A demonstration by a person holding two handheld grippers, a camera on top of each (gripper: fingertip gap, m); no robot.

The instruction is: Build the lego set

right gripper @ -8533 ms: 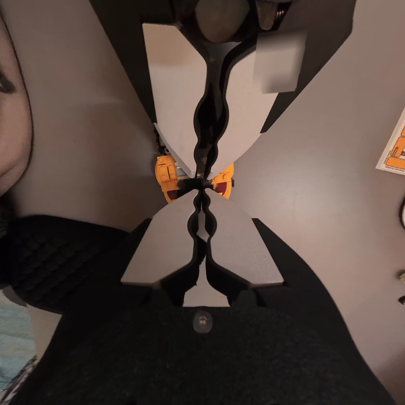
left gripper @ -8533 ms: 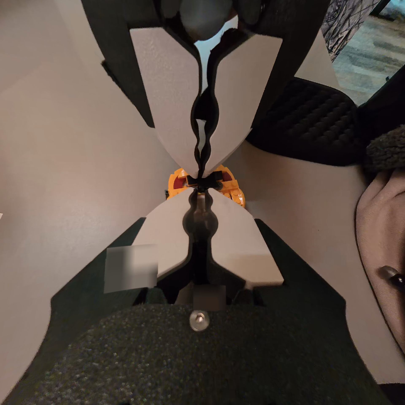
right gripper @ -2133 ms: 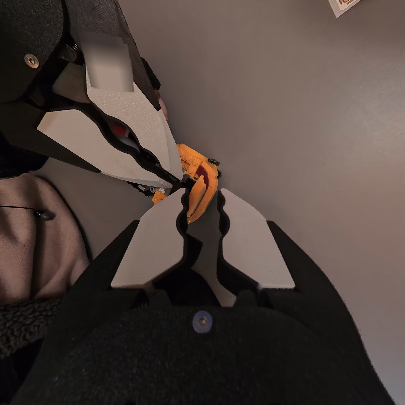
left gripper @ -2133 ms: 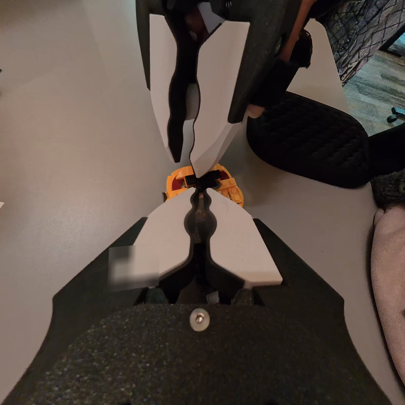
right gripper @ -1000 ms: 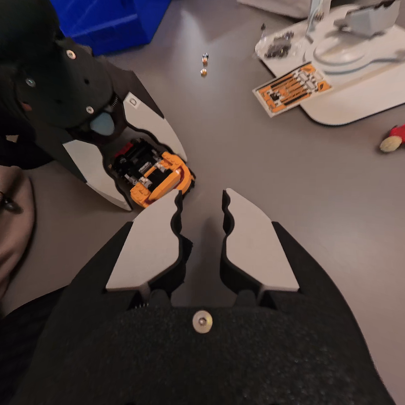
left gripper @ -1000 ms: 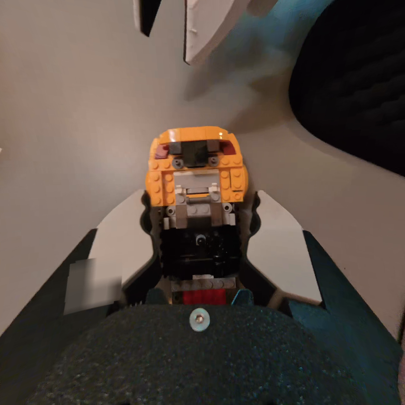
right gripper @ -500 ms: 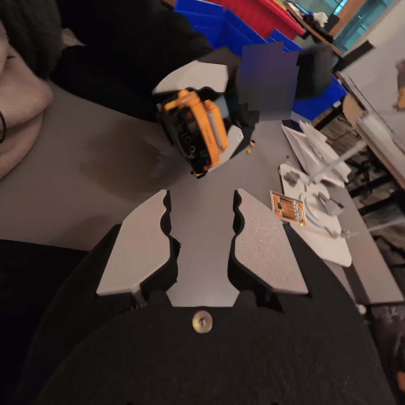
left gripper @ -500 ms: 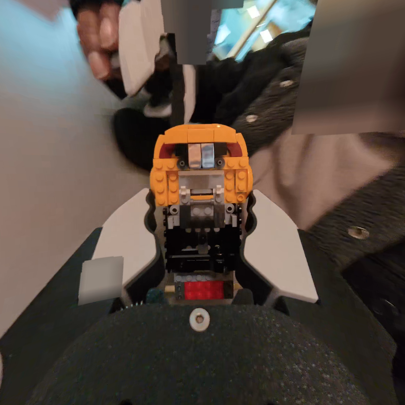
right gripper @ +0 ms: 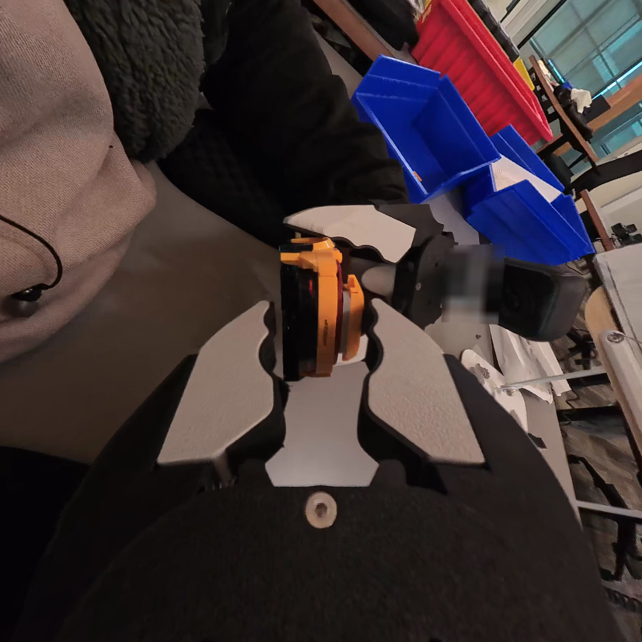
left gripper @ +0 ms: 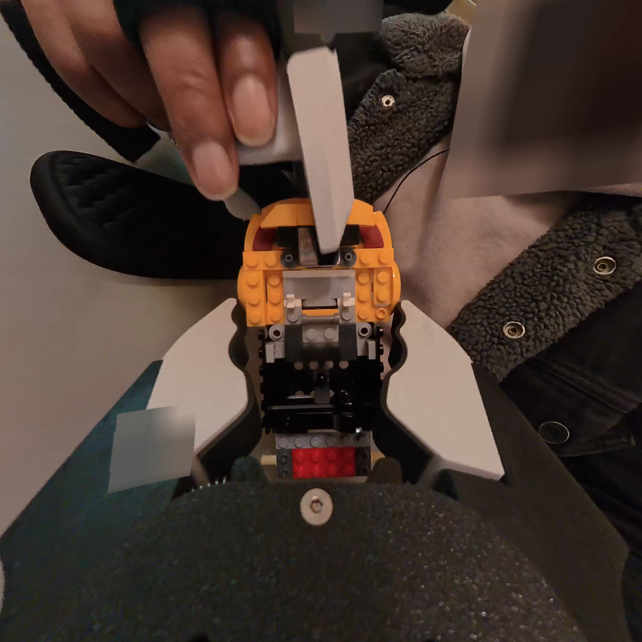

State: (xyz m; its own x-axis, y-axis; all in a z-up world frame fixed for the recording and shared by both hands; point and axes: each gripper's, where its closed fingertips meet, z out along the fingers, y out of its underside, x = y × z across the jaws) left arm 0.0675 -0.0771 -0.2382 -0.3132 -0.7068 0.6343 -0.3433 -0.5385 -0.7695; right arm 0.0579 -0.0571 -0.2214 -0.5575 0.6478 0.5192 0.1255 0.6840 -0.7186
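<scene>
L gripper (left gripper: 318, 347): jaws clamped on sides of orange/black/grey lego car build (left gripper: 318, 295), held off table | R gripper (right gripper: 321, 330): jaws wide apart, straddling car's orange end, grip unclear

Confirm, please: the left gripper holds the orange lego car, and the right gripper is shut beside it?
Not quite. The left gripper does hold the car, but the right gripper is open, its fingers either side of the car, as the right wrist view shows.

Grey-fingered black hand-held gripper (left gripper: 318, 323); silver screw (left gripper: 315, 504); dark fleece jacket (left gripper: 542, 295)
</scene>
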